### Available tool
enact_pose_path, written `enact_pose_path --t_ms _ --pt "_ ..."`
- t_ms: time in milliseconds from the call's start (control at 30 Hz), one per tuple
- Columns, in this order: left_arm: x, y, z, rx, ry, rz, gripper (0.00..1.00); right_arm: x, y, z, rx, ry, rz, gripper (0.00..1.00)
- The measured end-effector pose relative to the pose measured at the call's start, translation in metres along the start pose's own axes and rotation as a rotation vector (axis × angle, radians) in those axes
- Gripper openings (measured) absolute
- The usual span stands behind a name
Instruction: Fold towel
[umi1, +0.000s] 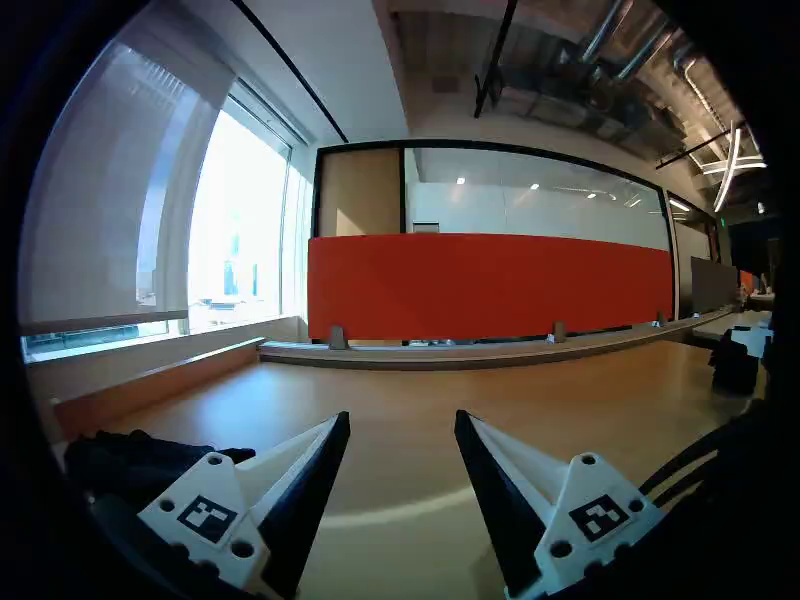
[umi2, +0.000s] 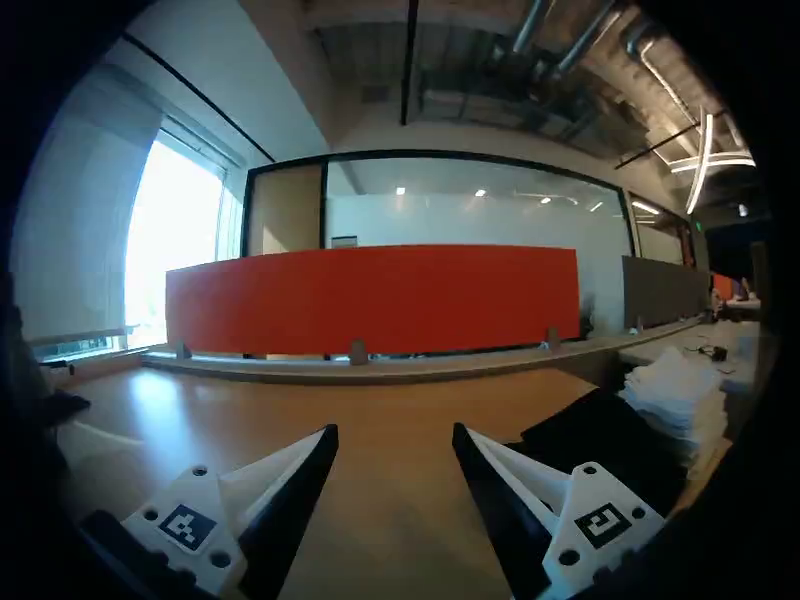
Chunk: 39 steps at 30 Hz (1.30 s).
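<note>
Wooden desktop (umi1: 400, 390) ran ahead of us to an orange partition (umi1: 480, 285), with a bright window (umi1: 235, 240) off to one side. In the left gripper view we held the left gripper (umi1: 402, 418) low over the bare wood, its fingers apart and gripping nothing. In the right gripper view the right gripper (umi2: 395, 430) hung the same way, fingers spread and empty. A stack of white towels (umi2: 675, 395) sat at the desk's edge, off to the side of the fingers and clear of them, with a dark flat piece (umi2: 600, 425) just beside it; we could not tell what that piece was.
</note>
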<state>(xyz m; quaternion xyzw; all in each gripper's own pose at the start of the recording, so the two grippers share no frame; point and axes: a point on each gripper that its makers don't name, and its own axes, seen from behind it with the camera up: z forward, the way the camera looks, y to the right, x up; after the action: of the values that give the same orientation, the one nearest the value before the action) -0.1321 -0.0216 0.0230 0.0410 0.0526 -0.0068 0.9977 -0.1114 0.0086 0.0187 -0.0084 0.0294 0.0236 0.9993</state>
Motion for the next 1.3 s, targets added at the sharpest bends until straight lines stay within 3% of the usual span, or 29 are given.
enact_pose_path --t_ms 600,1300 --pt "-0.0002 -0.0004 -0.0004 0.0 0.0 0.0 0.77 -0.0018 -0.0082 -0.0029 0.007 0.004 -0.035 0.88" --pt "-0.0002 -0.0008 0.0001 0.0 0.0 0.0 0.77 -0.0014 -0.0091 -0.0035 0.006 0.001 -0.034 0.88"
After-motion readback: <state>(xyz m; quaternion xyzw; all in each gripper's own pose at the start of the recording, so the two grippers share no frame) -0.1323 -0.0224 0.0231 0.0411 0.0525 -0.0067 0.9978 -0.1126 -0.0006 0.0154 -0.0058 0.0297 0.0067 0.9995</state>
